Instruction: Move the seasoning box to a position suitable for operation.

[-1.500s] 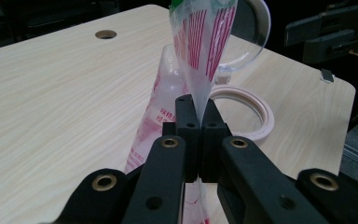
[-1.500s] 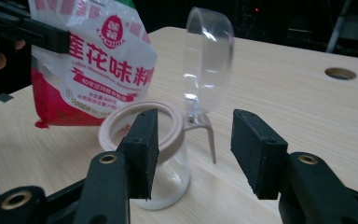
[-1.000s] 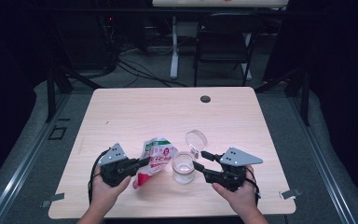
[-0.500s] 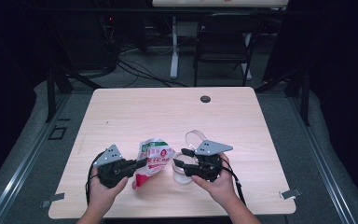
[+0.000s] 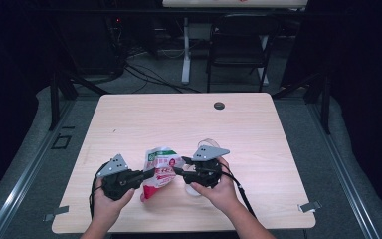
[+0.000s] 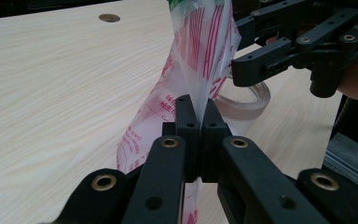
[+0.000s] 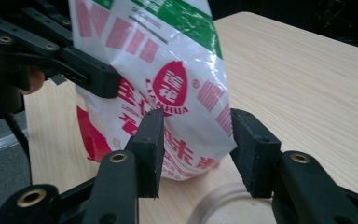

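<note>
Both forearms come in from the near table edge, hands wrapped around the grippers. The left gripper (image 5: 146,174) points right with its jaws pressed together. The right gripper (image 5: 179,170) points left toward it, jaws apart, having just been closing.

A pale rectangular wooden table (image 5: 258,124) sits in a dark room. Behind the table, 1 black chair (image 5: 238,47) and tangled black cables (image 5: 144,74) lie on the grey floor (image 5: 298,107), under a white desk edge (image 5: 234,3).
</note>
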A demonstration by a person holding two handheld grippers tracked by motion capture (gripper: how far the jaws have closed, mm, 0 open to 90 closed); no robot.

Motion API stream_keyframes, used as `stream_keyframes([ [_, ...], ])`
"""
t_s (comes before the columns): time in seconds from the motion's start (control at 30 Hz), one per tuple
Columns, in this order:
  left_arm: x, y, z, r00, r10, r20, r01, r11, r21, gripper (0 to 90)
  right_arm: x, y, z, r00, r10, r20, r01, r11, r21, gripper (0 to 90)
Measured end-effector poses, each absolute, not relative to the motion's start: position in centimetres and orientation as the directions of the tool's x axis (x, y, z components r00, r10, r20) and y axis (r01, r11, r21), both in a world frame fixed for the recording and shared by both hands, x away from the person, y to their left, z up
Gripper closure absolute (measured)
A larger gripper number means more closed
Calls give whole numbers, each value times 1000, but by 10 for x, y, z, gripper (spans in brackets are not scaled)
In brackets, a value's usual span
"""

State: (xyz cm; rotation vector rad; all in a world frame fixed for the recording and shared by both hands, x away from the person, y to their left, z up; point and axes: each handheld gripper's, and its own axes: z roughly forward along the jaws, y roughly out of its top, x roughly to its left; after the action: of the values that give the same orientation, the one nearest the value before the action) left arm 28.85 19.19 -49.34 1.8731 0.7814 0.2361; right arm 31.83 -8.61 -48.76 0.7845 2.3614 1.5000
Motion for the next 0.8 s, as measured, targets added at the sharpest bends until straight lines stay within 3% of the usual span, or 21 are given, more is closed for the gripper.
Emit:
stream_keyframes([
  [0.07,289,194,-494,764,615,-196,415,-236,878,897,319,-83,-487,-834,545,86,311,336,889,602],
  [0.23,290,195,-496,756,625,-195,422,-237,875,897,320,-79,-485,-846,525,95,319,356,878,804],
  [0.33,291,196,-496,755,627,-192,422,-242,874,897,320,-77,-484,-848,521,95,321,363,875,882],
  [0.8,296,199,-501,757,622,-200,427,-239,872,894,317,-71,-477,-839,542,47,297,384,874,900],
])
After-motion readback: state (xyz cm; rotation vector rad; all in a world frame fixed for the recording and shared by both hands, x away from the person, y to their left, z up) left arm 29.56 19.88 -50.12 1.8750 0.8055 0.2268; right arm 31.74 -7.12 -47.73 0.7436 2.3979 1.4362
